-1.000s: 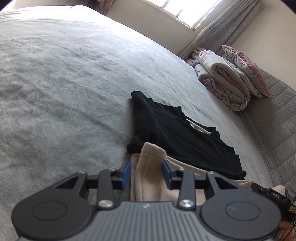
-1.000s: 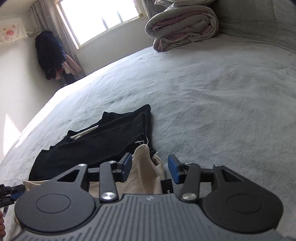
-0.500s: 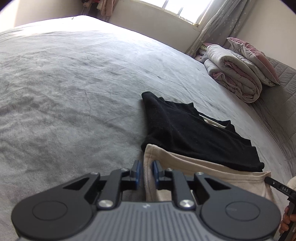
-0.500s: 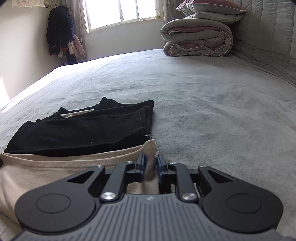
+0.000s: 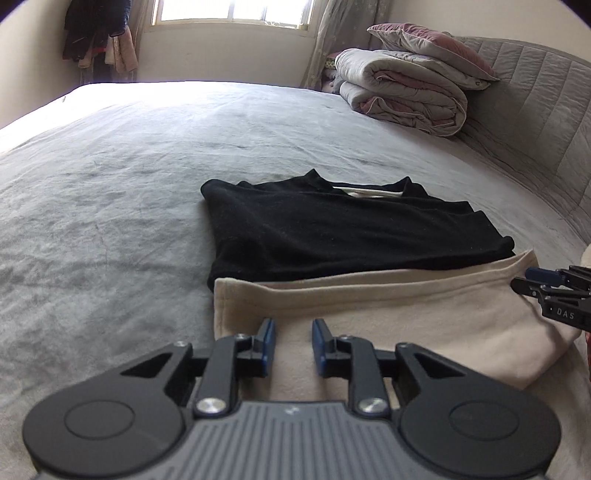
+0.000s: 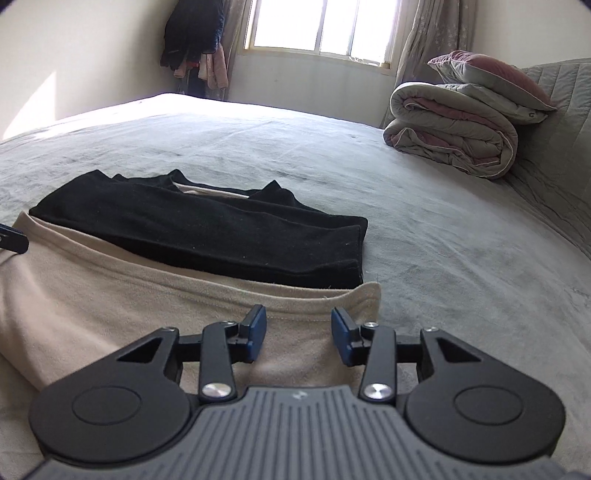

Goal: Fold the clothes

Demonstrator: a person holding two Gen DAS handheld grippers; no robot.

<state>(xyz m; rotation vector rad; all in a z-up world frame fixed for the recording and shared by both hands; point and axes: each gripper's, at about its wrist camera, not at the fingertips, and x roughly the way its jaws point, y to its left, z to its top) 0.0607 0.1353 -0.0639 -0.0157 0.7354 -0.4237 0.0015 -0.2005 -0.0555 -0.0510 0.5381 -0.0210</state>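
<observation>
Far left corner of room: dark clothes (image 6: 194, 37) hung on wall by window (image 6: 319, 26).

On grey bed (image 5: 110, 192), toward near edge: beige garment (image 5: 406, 314) laid flat, folded edge facing away. Touching its far edge, partly on top: folded black garment (image 5: 332, 225), pale strip showing at collar.

Left gripper (image 5: 293, 343) over beige garment's left end, just inside its left corner; blue pads (image 5: 267, 341) apart, nothing between them, cloth lying flat underneath. Released, not gripping.

Right gripper (image 6: 298, 334) over garment's right end, near its right corner; pads (image 6: 256, 330) spread wide, nothing pinched, cloth beneath. Also seen at right edge of left wrist view (image 5: 546, 291), hovering at that same corner.

Far right, at head end of bed: rolled grey-pink duvet (image 6: 454, 144) w/ pillow (image 6: 491, 81) on top, against quilted headboard (image 5: 535, 110). Well apart from both garments.
</observation>
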